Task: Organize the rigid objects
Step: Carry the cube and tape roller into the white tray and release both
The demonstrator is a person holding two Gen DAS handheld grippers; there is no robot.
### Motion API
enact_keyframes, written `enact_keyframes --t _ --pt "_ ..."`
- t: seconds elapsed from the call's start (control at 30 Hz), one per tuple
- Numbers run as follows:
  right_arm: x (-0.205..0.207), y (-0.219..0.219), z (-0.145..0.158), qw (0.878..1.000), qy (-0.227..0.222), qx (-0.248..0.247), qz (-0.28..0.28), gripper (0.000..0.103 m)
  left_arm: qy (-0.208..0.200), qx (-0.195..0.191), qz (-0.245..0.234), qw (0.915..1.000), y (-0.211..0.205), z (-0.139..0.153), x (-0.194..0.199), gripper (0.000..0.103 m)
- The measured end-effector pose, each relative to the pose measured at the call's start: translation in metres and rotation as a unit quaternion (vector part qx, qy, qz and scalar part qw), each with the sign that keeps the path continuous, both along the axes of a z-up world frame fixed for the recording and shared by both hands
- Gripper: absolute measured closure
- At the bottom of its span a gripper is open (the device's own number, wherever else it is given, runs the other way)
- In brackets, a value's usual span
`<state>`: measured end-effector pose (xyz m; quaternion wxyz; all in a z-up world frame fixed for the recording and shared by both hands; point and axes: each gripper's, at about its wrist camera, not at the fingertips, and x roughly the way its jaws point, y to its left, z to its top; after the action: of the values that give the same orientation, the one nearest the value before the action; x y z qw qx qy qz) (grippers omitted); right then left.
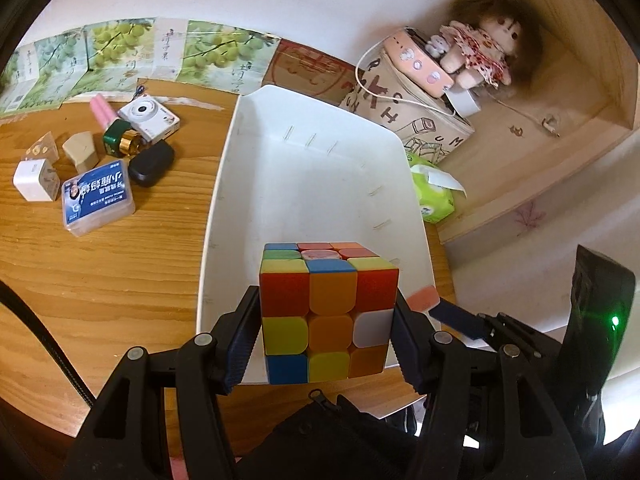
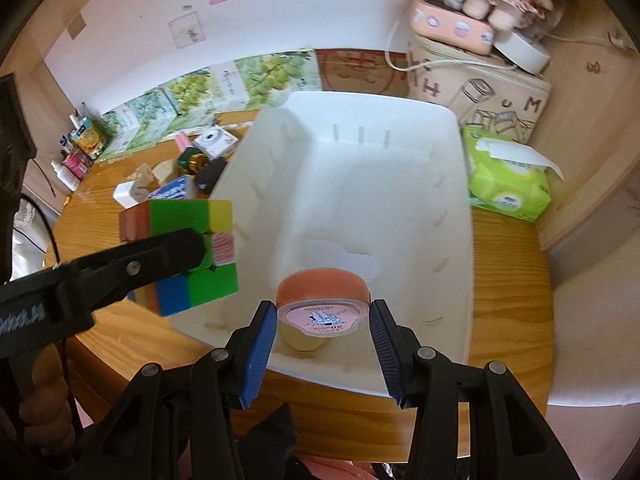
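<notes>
The left gripper clamps a puzzle cube between both pads, holding it above the near rim of the white tub. The right gripper stands with its blue pads spread on either side of a pink-lidded cup, which sits inside the tub at its near end; whether the pads touch it is unclear. Further left on the wooden table lie a blue-labelled box, a white plug, a black case and a toy camera. A green tissue pack lies just beside the tub's right wall.
</notes>
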<state>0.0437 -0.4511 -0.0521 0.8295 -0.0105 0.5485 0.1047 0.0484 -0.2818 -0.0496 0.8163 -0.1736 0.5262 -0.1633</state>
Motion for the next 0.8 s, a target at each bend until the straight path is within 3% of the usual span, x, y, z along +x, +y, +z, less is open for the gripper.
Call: enact_keyframes --t 0.47,0.53,0.63,0.8 --pt "0.019 -0.025 -0.017 0.999 0.035 0.018 -0.024 0.054 -0.007 0.021 -0.002 0.9997 0.000 0.002 0.002 0.039" --pt "0.020 -0.024 -0.017 0.999 0.034 0.021 -0.024 0.049 -0.011 0.018 -0.003 0.9998 0.002 0.004 0.002 0.037" --pt "0.020 -0.020 -0.016 0.999 0.035 0.027 -0.026 0.038 -0.027 0.011 -0.005 0.9996 0.007 0.009 0.001 0.026" --pt "0.021 -0.012 -0.017 0.998 0.040 0.030 -0.027 0.038 -0.040 -0.002 -0.007 0.9992 0.018 0.014 0.000 0.024"
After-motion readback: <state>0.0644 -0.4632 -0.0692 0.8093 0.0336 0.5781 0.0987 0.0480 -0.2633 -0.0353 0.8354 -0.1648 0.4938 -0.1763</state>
